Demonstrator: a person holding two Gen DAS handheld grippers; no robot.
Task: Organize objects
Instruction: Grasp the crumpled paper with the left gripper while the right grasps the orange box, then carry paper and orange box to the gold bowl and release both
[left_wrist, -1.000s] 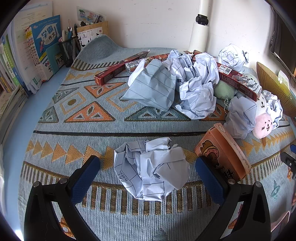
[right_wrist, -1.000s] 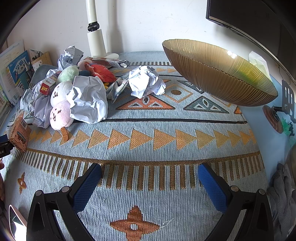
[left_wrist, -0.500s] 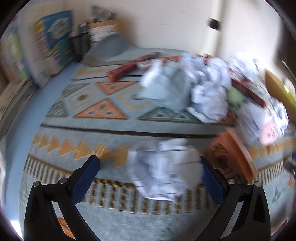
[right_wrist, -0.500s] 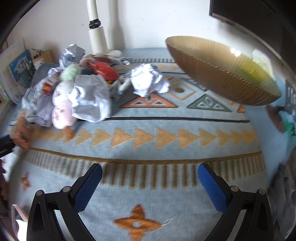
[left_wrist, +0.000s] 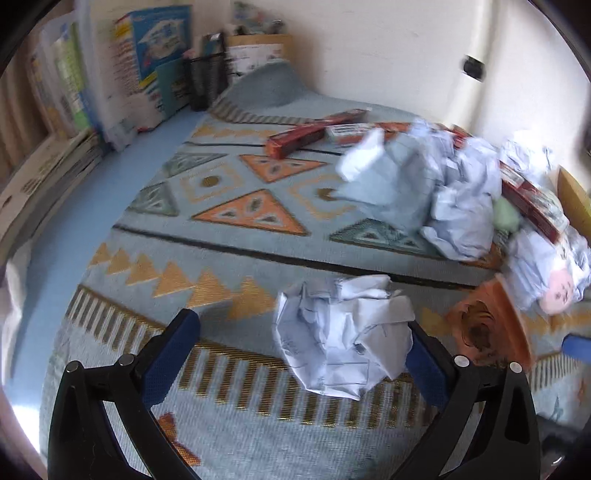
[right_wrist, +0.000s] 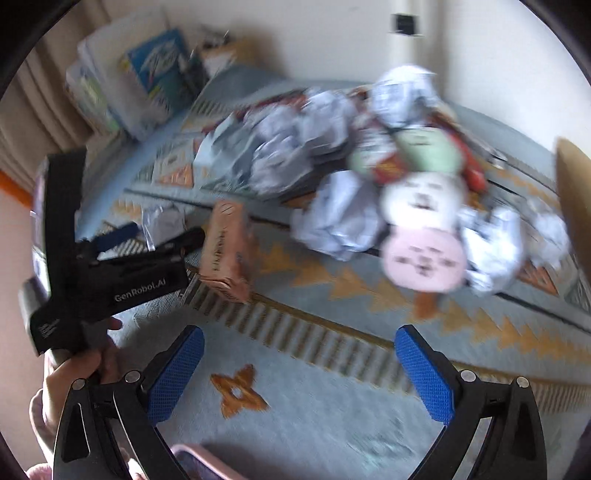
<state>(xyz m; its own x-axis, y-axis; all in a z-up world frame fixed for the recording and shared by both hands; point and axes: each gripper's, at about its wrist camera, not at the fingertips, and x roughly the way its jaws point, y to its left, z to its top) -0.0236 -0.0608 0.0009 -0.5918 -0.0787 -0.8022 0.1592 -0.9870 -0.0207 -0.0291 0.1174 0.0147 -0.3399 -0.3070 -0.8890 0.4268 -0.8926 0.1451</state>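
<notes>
Crumpled paper ball (left_wrist: 343, 336) sits off-centre between the left gripper's (left_wrist: 301, 354) spread jaws; centre it before closing. Right gripper (right_wrist: 299, 373) spread, empty.

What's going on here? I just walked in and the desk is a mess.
A person is tidying a cluttered woven mat with two handheld grippers. The left gripper is open around a crumpled paper ball, its right finger touching the paper. The right gripper is open and empty, facing a pile of paper and plush toys.
</notes>
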